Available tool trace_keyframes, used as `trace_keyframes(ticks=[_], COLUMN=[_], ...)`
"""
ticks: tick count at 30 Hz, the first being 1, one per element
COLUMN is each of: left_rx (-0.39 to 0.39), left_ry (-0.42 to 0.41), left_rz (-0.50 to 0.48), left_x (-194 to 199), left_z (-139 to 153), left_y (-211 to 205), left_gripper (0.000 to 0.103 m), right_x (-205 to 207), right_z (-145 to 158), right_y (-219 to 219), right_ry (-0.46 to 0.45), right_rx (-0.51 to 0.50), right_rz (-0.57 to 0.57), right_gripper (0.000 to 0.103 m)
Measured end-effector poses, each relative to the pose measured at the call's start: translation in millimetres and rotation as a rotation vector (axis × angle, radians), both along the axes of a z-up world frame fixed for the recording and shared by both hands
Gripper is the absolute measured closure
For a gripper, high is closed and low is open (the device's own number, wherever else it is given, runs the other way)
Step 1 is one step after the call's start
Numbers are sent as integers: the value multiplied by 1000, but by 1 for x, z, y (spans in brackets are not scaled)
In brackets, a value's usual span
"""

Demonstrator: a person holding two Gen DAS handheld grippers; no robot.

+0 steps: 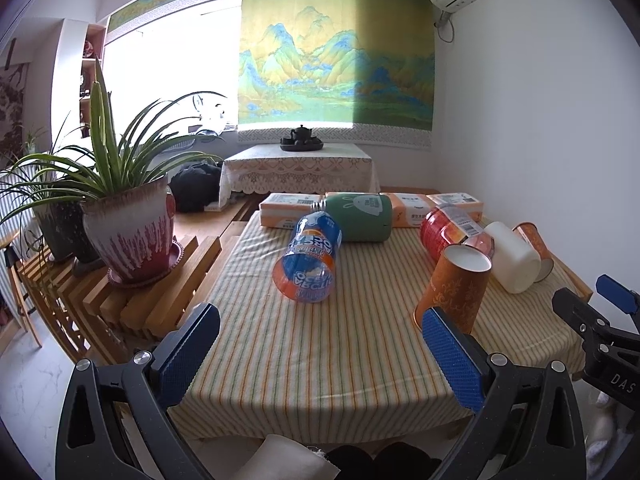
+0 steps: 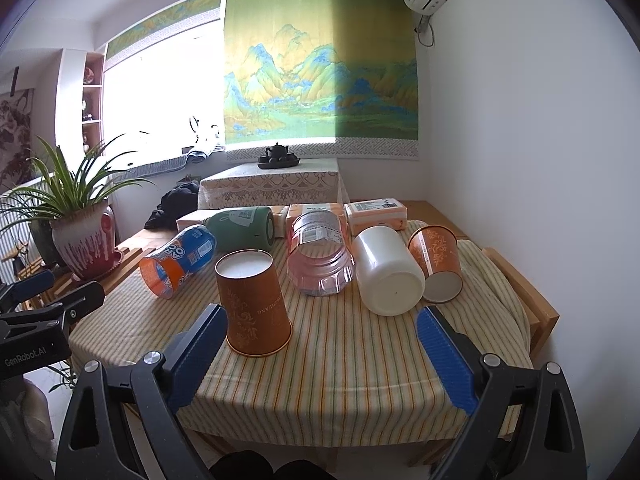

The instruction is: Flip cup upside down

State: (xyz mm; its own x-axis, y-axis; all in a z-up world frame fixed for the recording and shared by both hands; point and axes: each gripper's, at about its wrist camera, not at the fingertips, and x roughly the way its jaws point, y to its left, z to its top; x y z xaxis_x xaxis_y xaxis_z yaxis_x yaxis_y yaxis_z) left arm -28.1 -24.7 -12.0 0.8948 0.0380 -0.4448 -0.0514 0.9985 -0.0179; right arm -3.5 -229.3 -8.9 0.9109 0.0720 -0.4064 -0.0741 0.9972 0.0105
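Standing mouth-down on the striped tablecloth (image 2: 340,360), the orange paper cup (image 2: 256,304) shows its white recessed base upward and rests near the front of the table, left of centre in the right wrist view. Neither tool touches it. The right gripper (image 2: 320,344) is spread wide with nothing between its blue pads (image 2: 446,360); the cup sits just ahead of its left finger. The left gripper (image 1: 316,344) is likewise wide apart and empty — in its view the cup (image 1: 456,288) is partly covered at the bottom by the right-hand blue pad (image 1: 452,356), so the rim on the cloth cannot be seen there.

Behind the cup lie a clear pink jar (image 2: 320,256), a white tumbler (image 2: 388,270) and a second orange cup (image 2: 438,264), all on their sides and close together. Farther left lie a blue-and-orange bottle (image 2: 180,260) and a green bottle (image 2: 244,228); the print on the labels is mostly too small to read. Tissue packs (image 2: 376,212) line the far edge, partly hidden by the bottles.

Open cloth lies along the front edge, between the cup and the right edge of the table. A potted plant (image 1: 128,224) stands on a slatted bench to the left, well apart from the cup.
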Motion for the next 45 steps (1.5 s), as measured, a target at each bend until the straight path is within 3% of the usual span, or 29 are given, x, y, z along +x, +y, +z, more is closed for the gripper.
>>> trace_keyframes(ticks=[45], left_rx=[1], left_ry=[19], left_rz=[-20], left_x=[5], left_z=[-5], left_y=[-5], left_gripper=[1], right_x=[1], right_z=[-7], right_y=[4], right_ry=[19], right_rx=[1], right_rz=[9], right_gripper=[9])
